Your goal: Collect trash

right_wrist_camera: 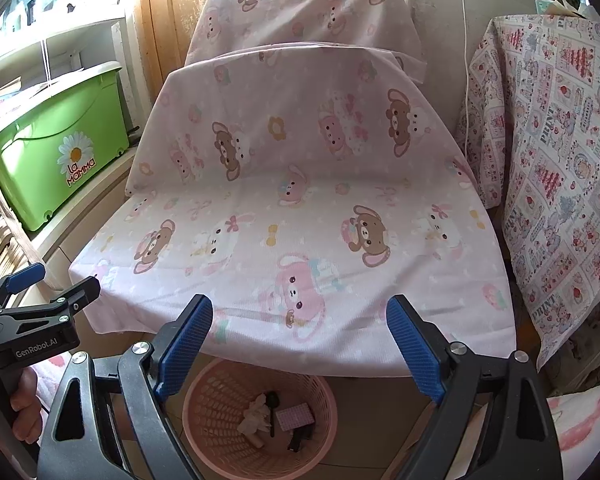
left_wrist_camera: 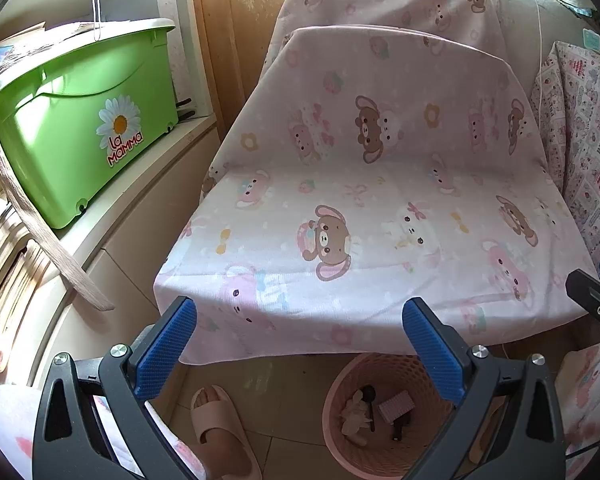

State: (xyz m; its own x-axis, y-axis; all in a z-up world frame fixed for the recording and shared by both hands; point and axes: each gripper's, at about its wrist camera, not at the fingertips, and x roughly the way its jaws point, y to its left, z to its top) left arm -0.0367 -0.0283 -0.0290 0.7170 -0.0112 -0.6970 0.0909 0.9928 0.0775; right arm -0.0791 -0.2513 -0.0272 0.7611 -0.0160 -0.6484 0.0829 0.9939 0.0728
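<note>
My left gripper (left_wrist_camera: 300, 344) and right gripper (right_wrist_camera: 300, 340), fingers spread and empty, hover above the pink basket (right_wrist_camera: 320, 396), where crumpled paper (right_wrist_camera: 254, 416) and other trash already lie collected.

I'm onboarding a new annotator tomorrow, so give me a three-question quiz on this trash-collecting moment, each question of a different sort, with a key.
1. True or false: the left gripper and the right gripper are both open and hold nothing.
2. Multiple choice: the pink basket stands
A) on the covered seat
B) on the floor below the seat's front edge
C) on the shelf beside the green bin
3. Fill in the blank: the green bin with the daisy sticker stands on the ___ side of the seat cover in both views.

Key
1. True
2. B; crumpled paper and a small pink box already lie inside it.
3. left
</note>
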